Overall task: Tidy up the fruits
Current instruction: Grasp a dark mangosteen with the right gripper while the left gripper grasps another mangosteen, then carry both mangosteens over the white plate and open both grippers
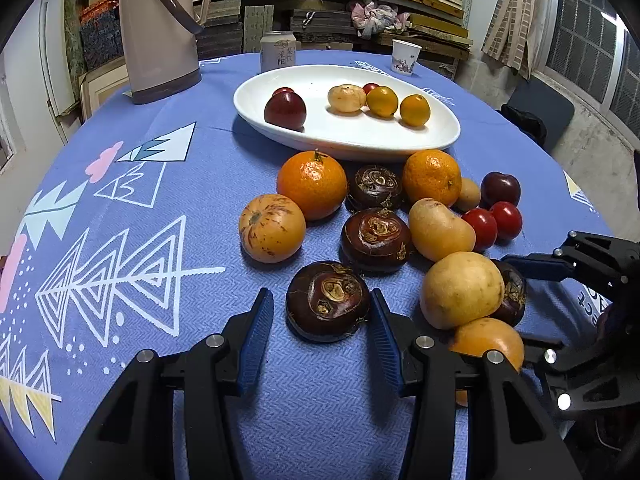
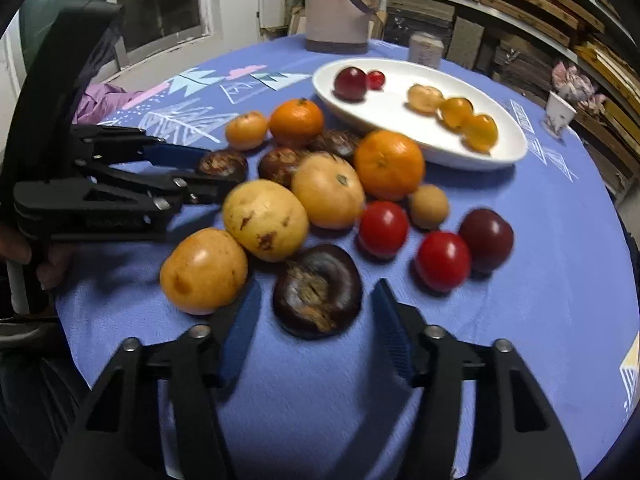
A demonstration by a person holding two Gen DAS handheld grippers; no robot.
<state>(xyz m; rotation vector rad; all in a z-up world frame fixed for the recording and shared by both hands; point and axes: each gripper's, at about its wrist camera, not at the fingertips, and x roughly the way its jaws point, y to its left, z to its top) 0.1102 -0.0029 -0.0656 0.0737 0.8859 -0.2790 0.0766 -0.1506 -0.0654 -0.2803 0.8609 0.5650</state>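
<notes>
Water chestnut (image 1: 327,301) between parted left tongs (image 1: 322,312)

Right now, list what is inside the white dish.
The white dish holds two dark red fruits, a pale one and two yellow ones. One more small red fruit sits half hidden.

Round bench (image 1: 208,360) under blue patterned cloth. On it: white oval plate (image 1: 440,140), beige thermos jug (image 1: 160,40), drink can (image 1: 278,51), paper cup (image 1: 405,57) at far side. Near plate: cluster of loose fruit (image 1: 376,236): oranges, dark water chestnuts, yellow fruits, red tomatoes.
</notes>
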